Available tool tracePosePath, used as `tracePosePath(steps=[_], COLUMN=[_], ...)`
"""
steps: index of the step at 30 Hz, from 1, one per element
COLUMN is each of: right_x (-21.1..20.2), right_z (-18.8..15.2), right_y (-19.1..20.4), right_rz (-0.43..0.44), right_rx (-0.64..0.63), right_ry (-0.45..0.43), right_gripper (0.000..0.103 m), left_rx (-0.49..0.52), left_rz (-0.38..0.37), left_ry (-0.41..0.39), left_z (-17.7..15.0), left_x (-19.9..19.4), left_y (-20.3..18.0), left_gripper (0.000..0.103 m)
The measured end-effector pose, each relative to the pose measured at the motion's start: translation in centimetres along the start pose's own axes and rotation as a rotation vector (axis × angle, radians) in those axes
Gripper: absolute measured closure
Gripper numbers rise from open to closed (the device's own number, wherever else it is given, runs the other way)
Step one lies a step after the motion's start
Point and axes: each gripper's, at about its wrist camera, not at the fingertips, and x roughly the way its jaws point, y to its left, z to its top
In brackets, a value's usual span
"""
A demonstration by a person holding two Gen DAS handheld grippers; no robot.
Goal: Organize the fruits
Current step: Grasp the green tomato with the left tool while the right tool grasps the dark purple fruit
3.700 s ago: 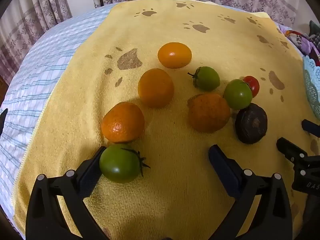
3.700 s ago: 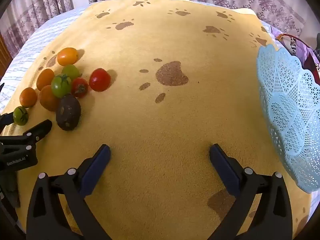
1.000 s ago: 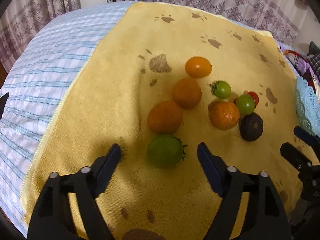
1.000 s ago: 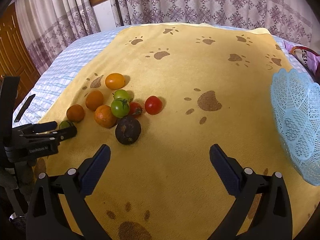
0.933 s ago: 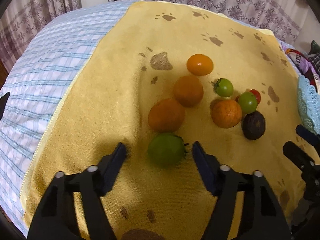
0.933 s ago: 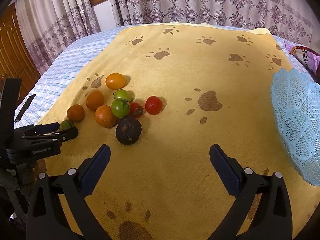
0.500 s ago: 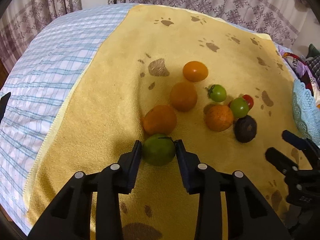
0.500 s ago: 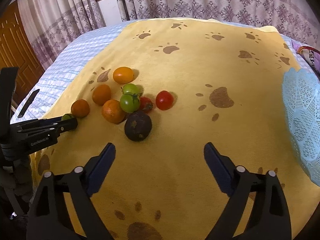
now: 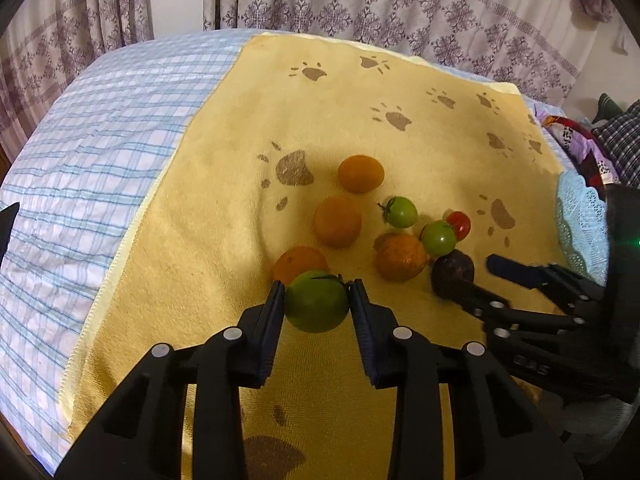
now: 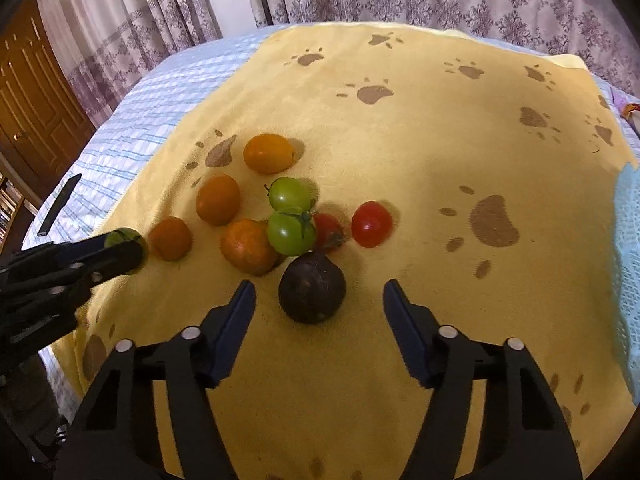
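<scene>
Two grippers busy: left gripper [image 9: 317,298] clamped green tomato [image 9: 317,301] above towel [image 9: 420,128], likely basket-bound [image 9: 582,228]; right gripper [image 10: 318,302] jaws spread, straddling dark fruit [image 10: 312,293], lined up to grab.

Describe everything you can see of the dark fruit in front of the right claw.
The dark fruit is round, matte and purplish-black, with a slightly mottled skin and a small nub on top. It rests on the yellow paw-print towel, at the near edge of the fruit cluster. It sits just ahead of the open right claw, between the lines of its fingers; neither finger touches it. An orange fruit and a green tomato lie close behind.
</scene>
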Motion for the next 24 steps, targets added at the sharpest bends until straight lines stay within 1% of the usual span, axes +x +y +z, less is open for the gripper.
tracePosePath(steps=[4,6,7,8,9,10,18,24], right_x=[1.3,1.7,1.9,1.9,1.8,1.7,-0.3,-2.0], right_z=[0.1,0.1,0.0,0.0,0.0,0.1,0.6,0.5], right_y=[0.1,0.1,0.0,-0.1,-0.2,-0.3,-1.7,-2.6], right_rz=[-0.003,-0.009,-0.010,-0.006,0.006,0.017,0.012,0.006], right_rx=[0.000,0.001,0.007,0.013,0.018,0.021,0.081,0.094], right_ry=[0.037,0.053,0.055,0.053,0.050,0.048,0.000,-0.021], right_gripper=[0.045,0.051,0.052,0.055,0.061,0.062,0.062,0.062], left_rx=[-0.007,-0.008,-0.009,-0.009,-0.009,-0.009,-0.009,-0.006], left_rz=[-0.001,-0.001,0.000,0.000,0.000,0.000,-0.002,-0.007], left_ry=[0.001,0.004,0.006,0.008,0.010,0.011,0.013,0.010], left_z=[0.1,0.0,-0.1,-0.1,-0.1,-0.1,-0.1,-0.1], left_x=[-0.1,-0.1,0.0,0.0,0.1,0.1,0.2,0.0], left_y=[0.0,0.0,-0.1,-0.1,-0.1,-0.1,0.0,-0.2], left_gripper=[0.069,0.069,0.069,0.069,0.069,0.069,0.069,0.069])
